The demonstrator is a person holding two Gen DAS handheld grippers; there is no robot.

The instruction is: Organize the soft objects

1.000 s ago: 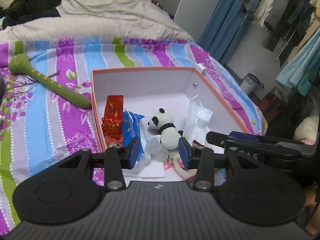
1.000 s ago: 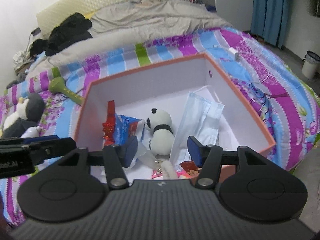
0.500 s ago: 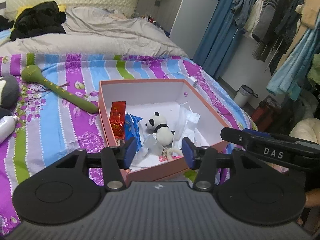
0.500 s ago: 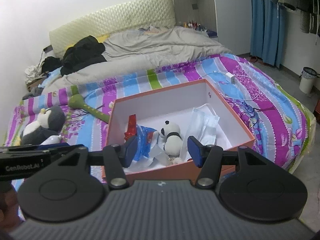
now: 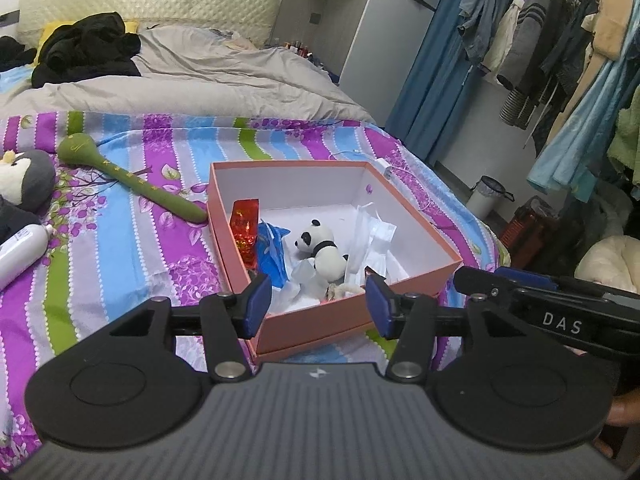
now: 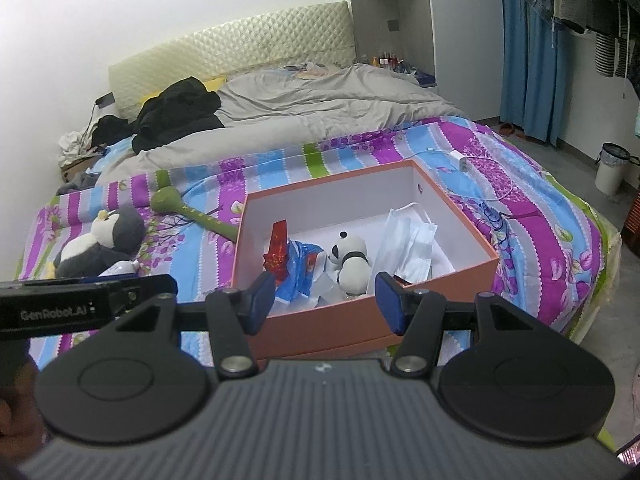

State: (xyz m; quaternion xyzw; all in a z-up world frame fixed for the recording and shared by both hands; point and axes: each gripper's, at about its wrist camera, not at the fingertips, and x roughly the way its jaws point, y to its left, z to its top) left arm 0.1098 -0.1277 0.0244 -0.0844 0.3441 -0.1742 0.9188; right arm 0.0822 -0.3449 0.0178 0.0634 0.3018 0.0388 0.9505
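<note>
An orange box with a white inside [image 5: 416, 216] lies on the striped bedspread. In it are a small panda plush [image 5: 324, 250], a red packet [image 5: 245, 236], a blue packet [image 5: 272, 252] and a stack of face masks [image 5: 372, 240]. My left gripper [image 5: 316, 306] hovers open just short of the box's near corner, nothing between its blue pads. In the right wrist view my right gripper [image 6: 326, 300] is also open and empty, in front of the same box [image 6: 452, 208] and panda [image 6: 352, 258]. A penguin plush [image 6: 104, 240] and a green soft stick [image 6: 188, 212] lie left of the box.
A white bottle [image 5: 20, 252] lies beside the penguin. A grey duvet [image 6: 320, 108] and black clothes [image 6: 176, 112] cover the far bed. A white charger with its cable [image 6: 458, 158] lies right of the box. The bed edge, a bin [image 6: 610, 168] and hanging clothes [image 5: 560, 52] are right.
Both grippers have pulled back and up from inside the box, which now looks smaller and farther. The left jaws stand a little wider. The box contents have not moved.
</note>
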